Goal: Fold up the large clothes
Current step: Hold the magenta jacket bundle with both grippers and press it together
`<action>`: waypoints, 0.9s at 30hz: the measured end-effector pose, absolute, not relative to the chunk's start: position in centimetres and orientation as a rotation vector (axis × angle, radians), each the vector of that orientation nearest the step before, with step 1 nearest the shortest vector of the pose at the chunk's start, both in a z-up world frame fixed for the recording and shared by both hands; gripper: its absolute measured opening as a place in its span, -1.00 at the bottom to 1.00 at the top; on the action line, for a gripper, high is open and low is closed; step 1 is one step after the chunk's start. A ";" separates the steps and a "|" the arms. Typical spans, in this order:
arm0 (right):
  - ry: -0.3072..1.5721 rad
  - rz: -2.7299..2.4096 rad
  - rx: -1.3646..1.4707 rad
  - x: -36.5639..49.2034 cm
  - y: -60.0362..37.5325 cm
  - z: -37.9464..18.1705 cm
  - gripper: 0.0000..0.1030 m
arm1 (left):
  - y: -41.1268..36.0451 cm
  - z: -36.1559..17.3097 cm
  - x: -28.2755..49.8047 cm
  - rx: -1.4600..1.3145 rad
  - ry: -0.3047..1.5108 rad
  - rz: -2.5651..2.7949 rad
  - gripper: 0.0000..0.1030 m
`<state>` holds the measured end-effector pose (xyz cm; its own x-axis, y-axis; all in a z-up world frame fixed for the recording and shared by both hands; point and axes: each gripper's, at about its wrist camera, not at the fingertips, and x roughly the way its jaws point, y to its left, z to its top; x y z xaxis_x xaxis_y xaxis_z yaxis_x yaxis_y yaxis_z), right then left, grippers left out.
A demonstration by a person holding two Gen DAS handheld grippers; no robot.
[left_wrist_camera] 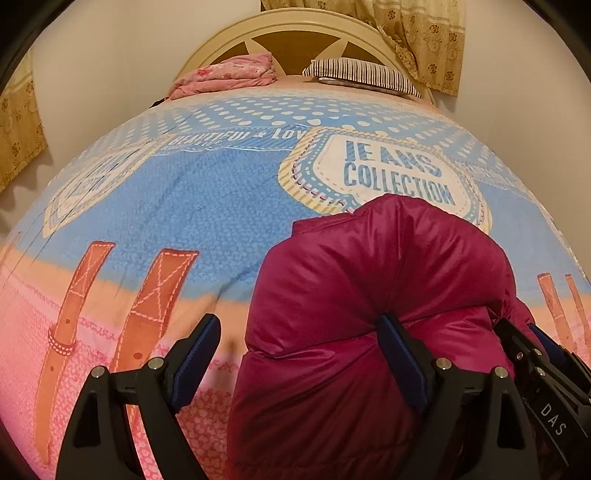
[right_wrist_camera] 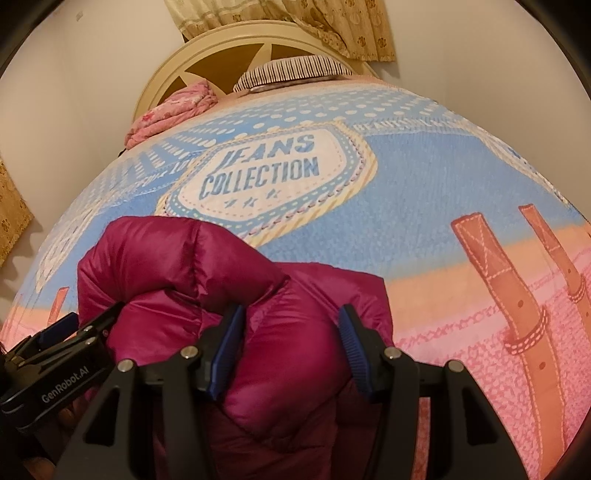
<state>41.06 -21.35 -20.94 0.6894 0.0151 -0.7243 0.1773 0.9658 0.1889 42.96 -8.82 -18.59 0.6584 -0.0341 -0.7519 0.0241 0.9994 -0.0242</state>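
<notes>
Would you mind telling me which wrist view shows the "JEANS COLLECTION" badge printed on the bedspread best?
The right wrist view: the badge shows whole, with both words and the stars under them in the clear. In the left wrist view the badge sits further to the side, and the magenta puffer jacket hides its lower edge.

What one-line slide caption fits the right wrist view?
Right tool straddles a bulge of the magenta puffer jacket on the printed bedspread.

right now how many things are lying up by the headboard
2: a crumpled pink blanket on the left by the headboard, and a striped pillow to its right. More may be hidden beyond the bed's curve.
</notes>
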 end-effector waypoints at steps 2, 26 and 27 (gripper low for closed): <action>0.809 -0.094 0.251 41.1 -21.3 -21.1 0.09 | -8.9 -18.7 42.9 -0.010 0.851 -0.029 0.71; 0.831 -0.122 0.219 41.5 -20.8 -22.4 0.11 | -9.7 -19.4 43.3 0.032 0.850 0.006 0.77; 0.831 -0.122 0.220 41.5 -20.8 -22.4 0.11 | -9.7 -19.4 43.2 0.033 0.850 0.007 0.77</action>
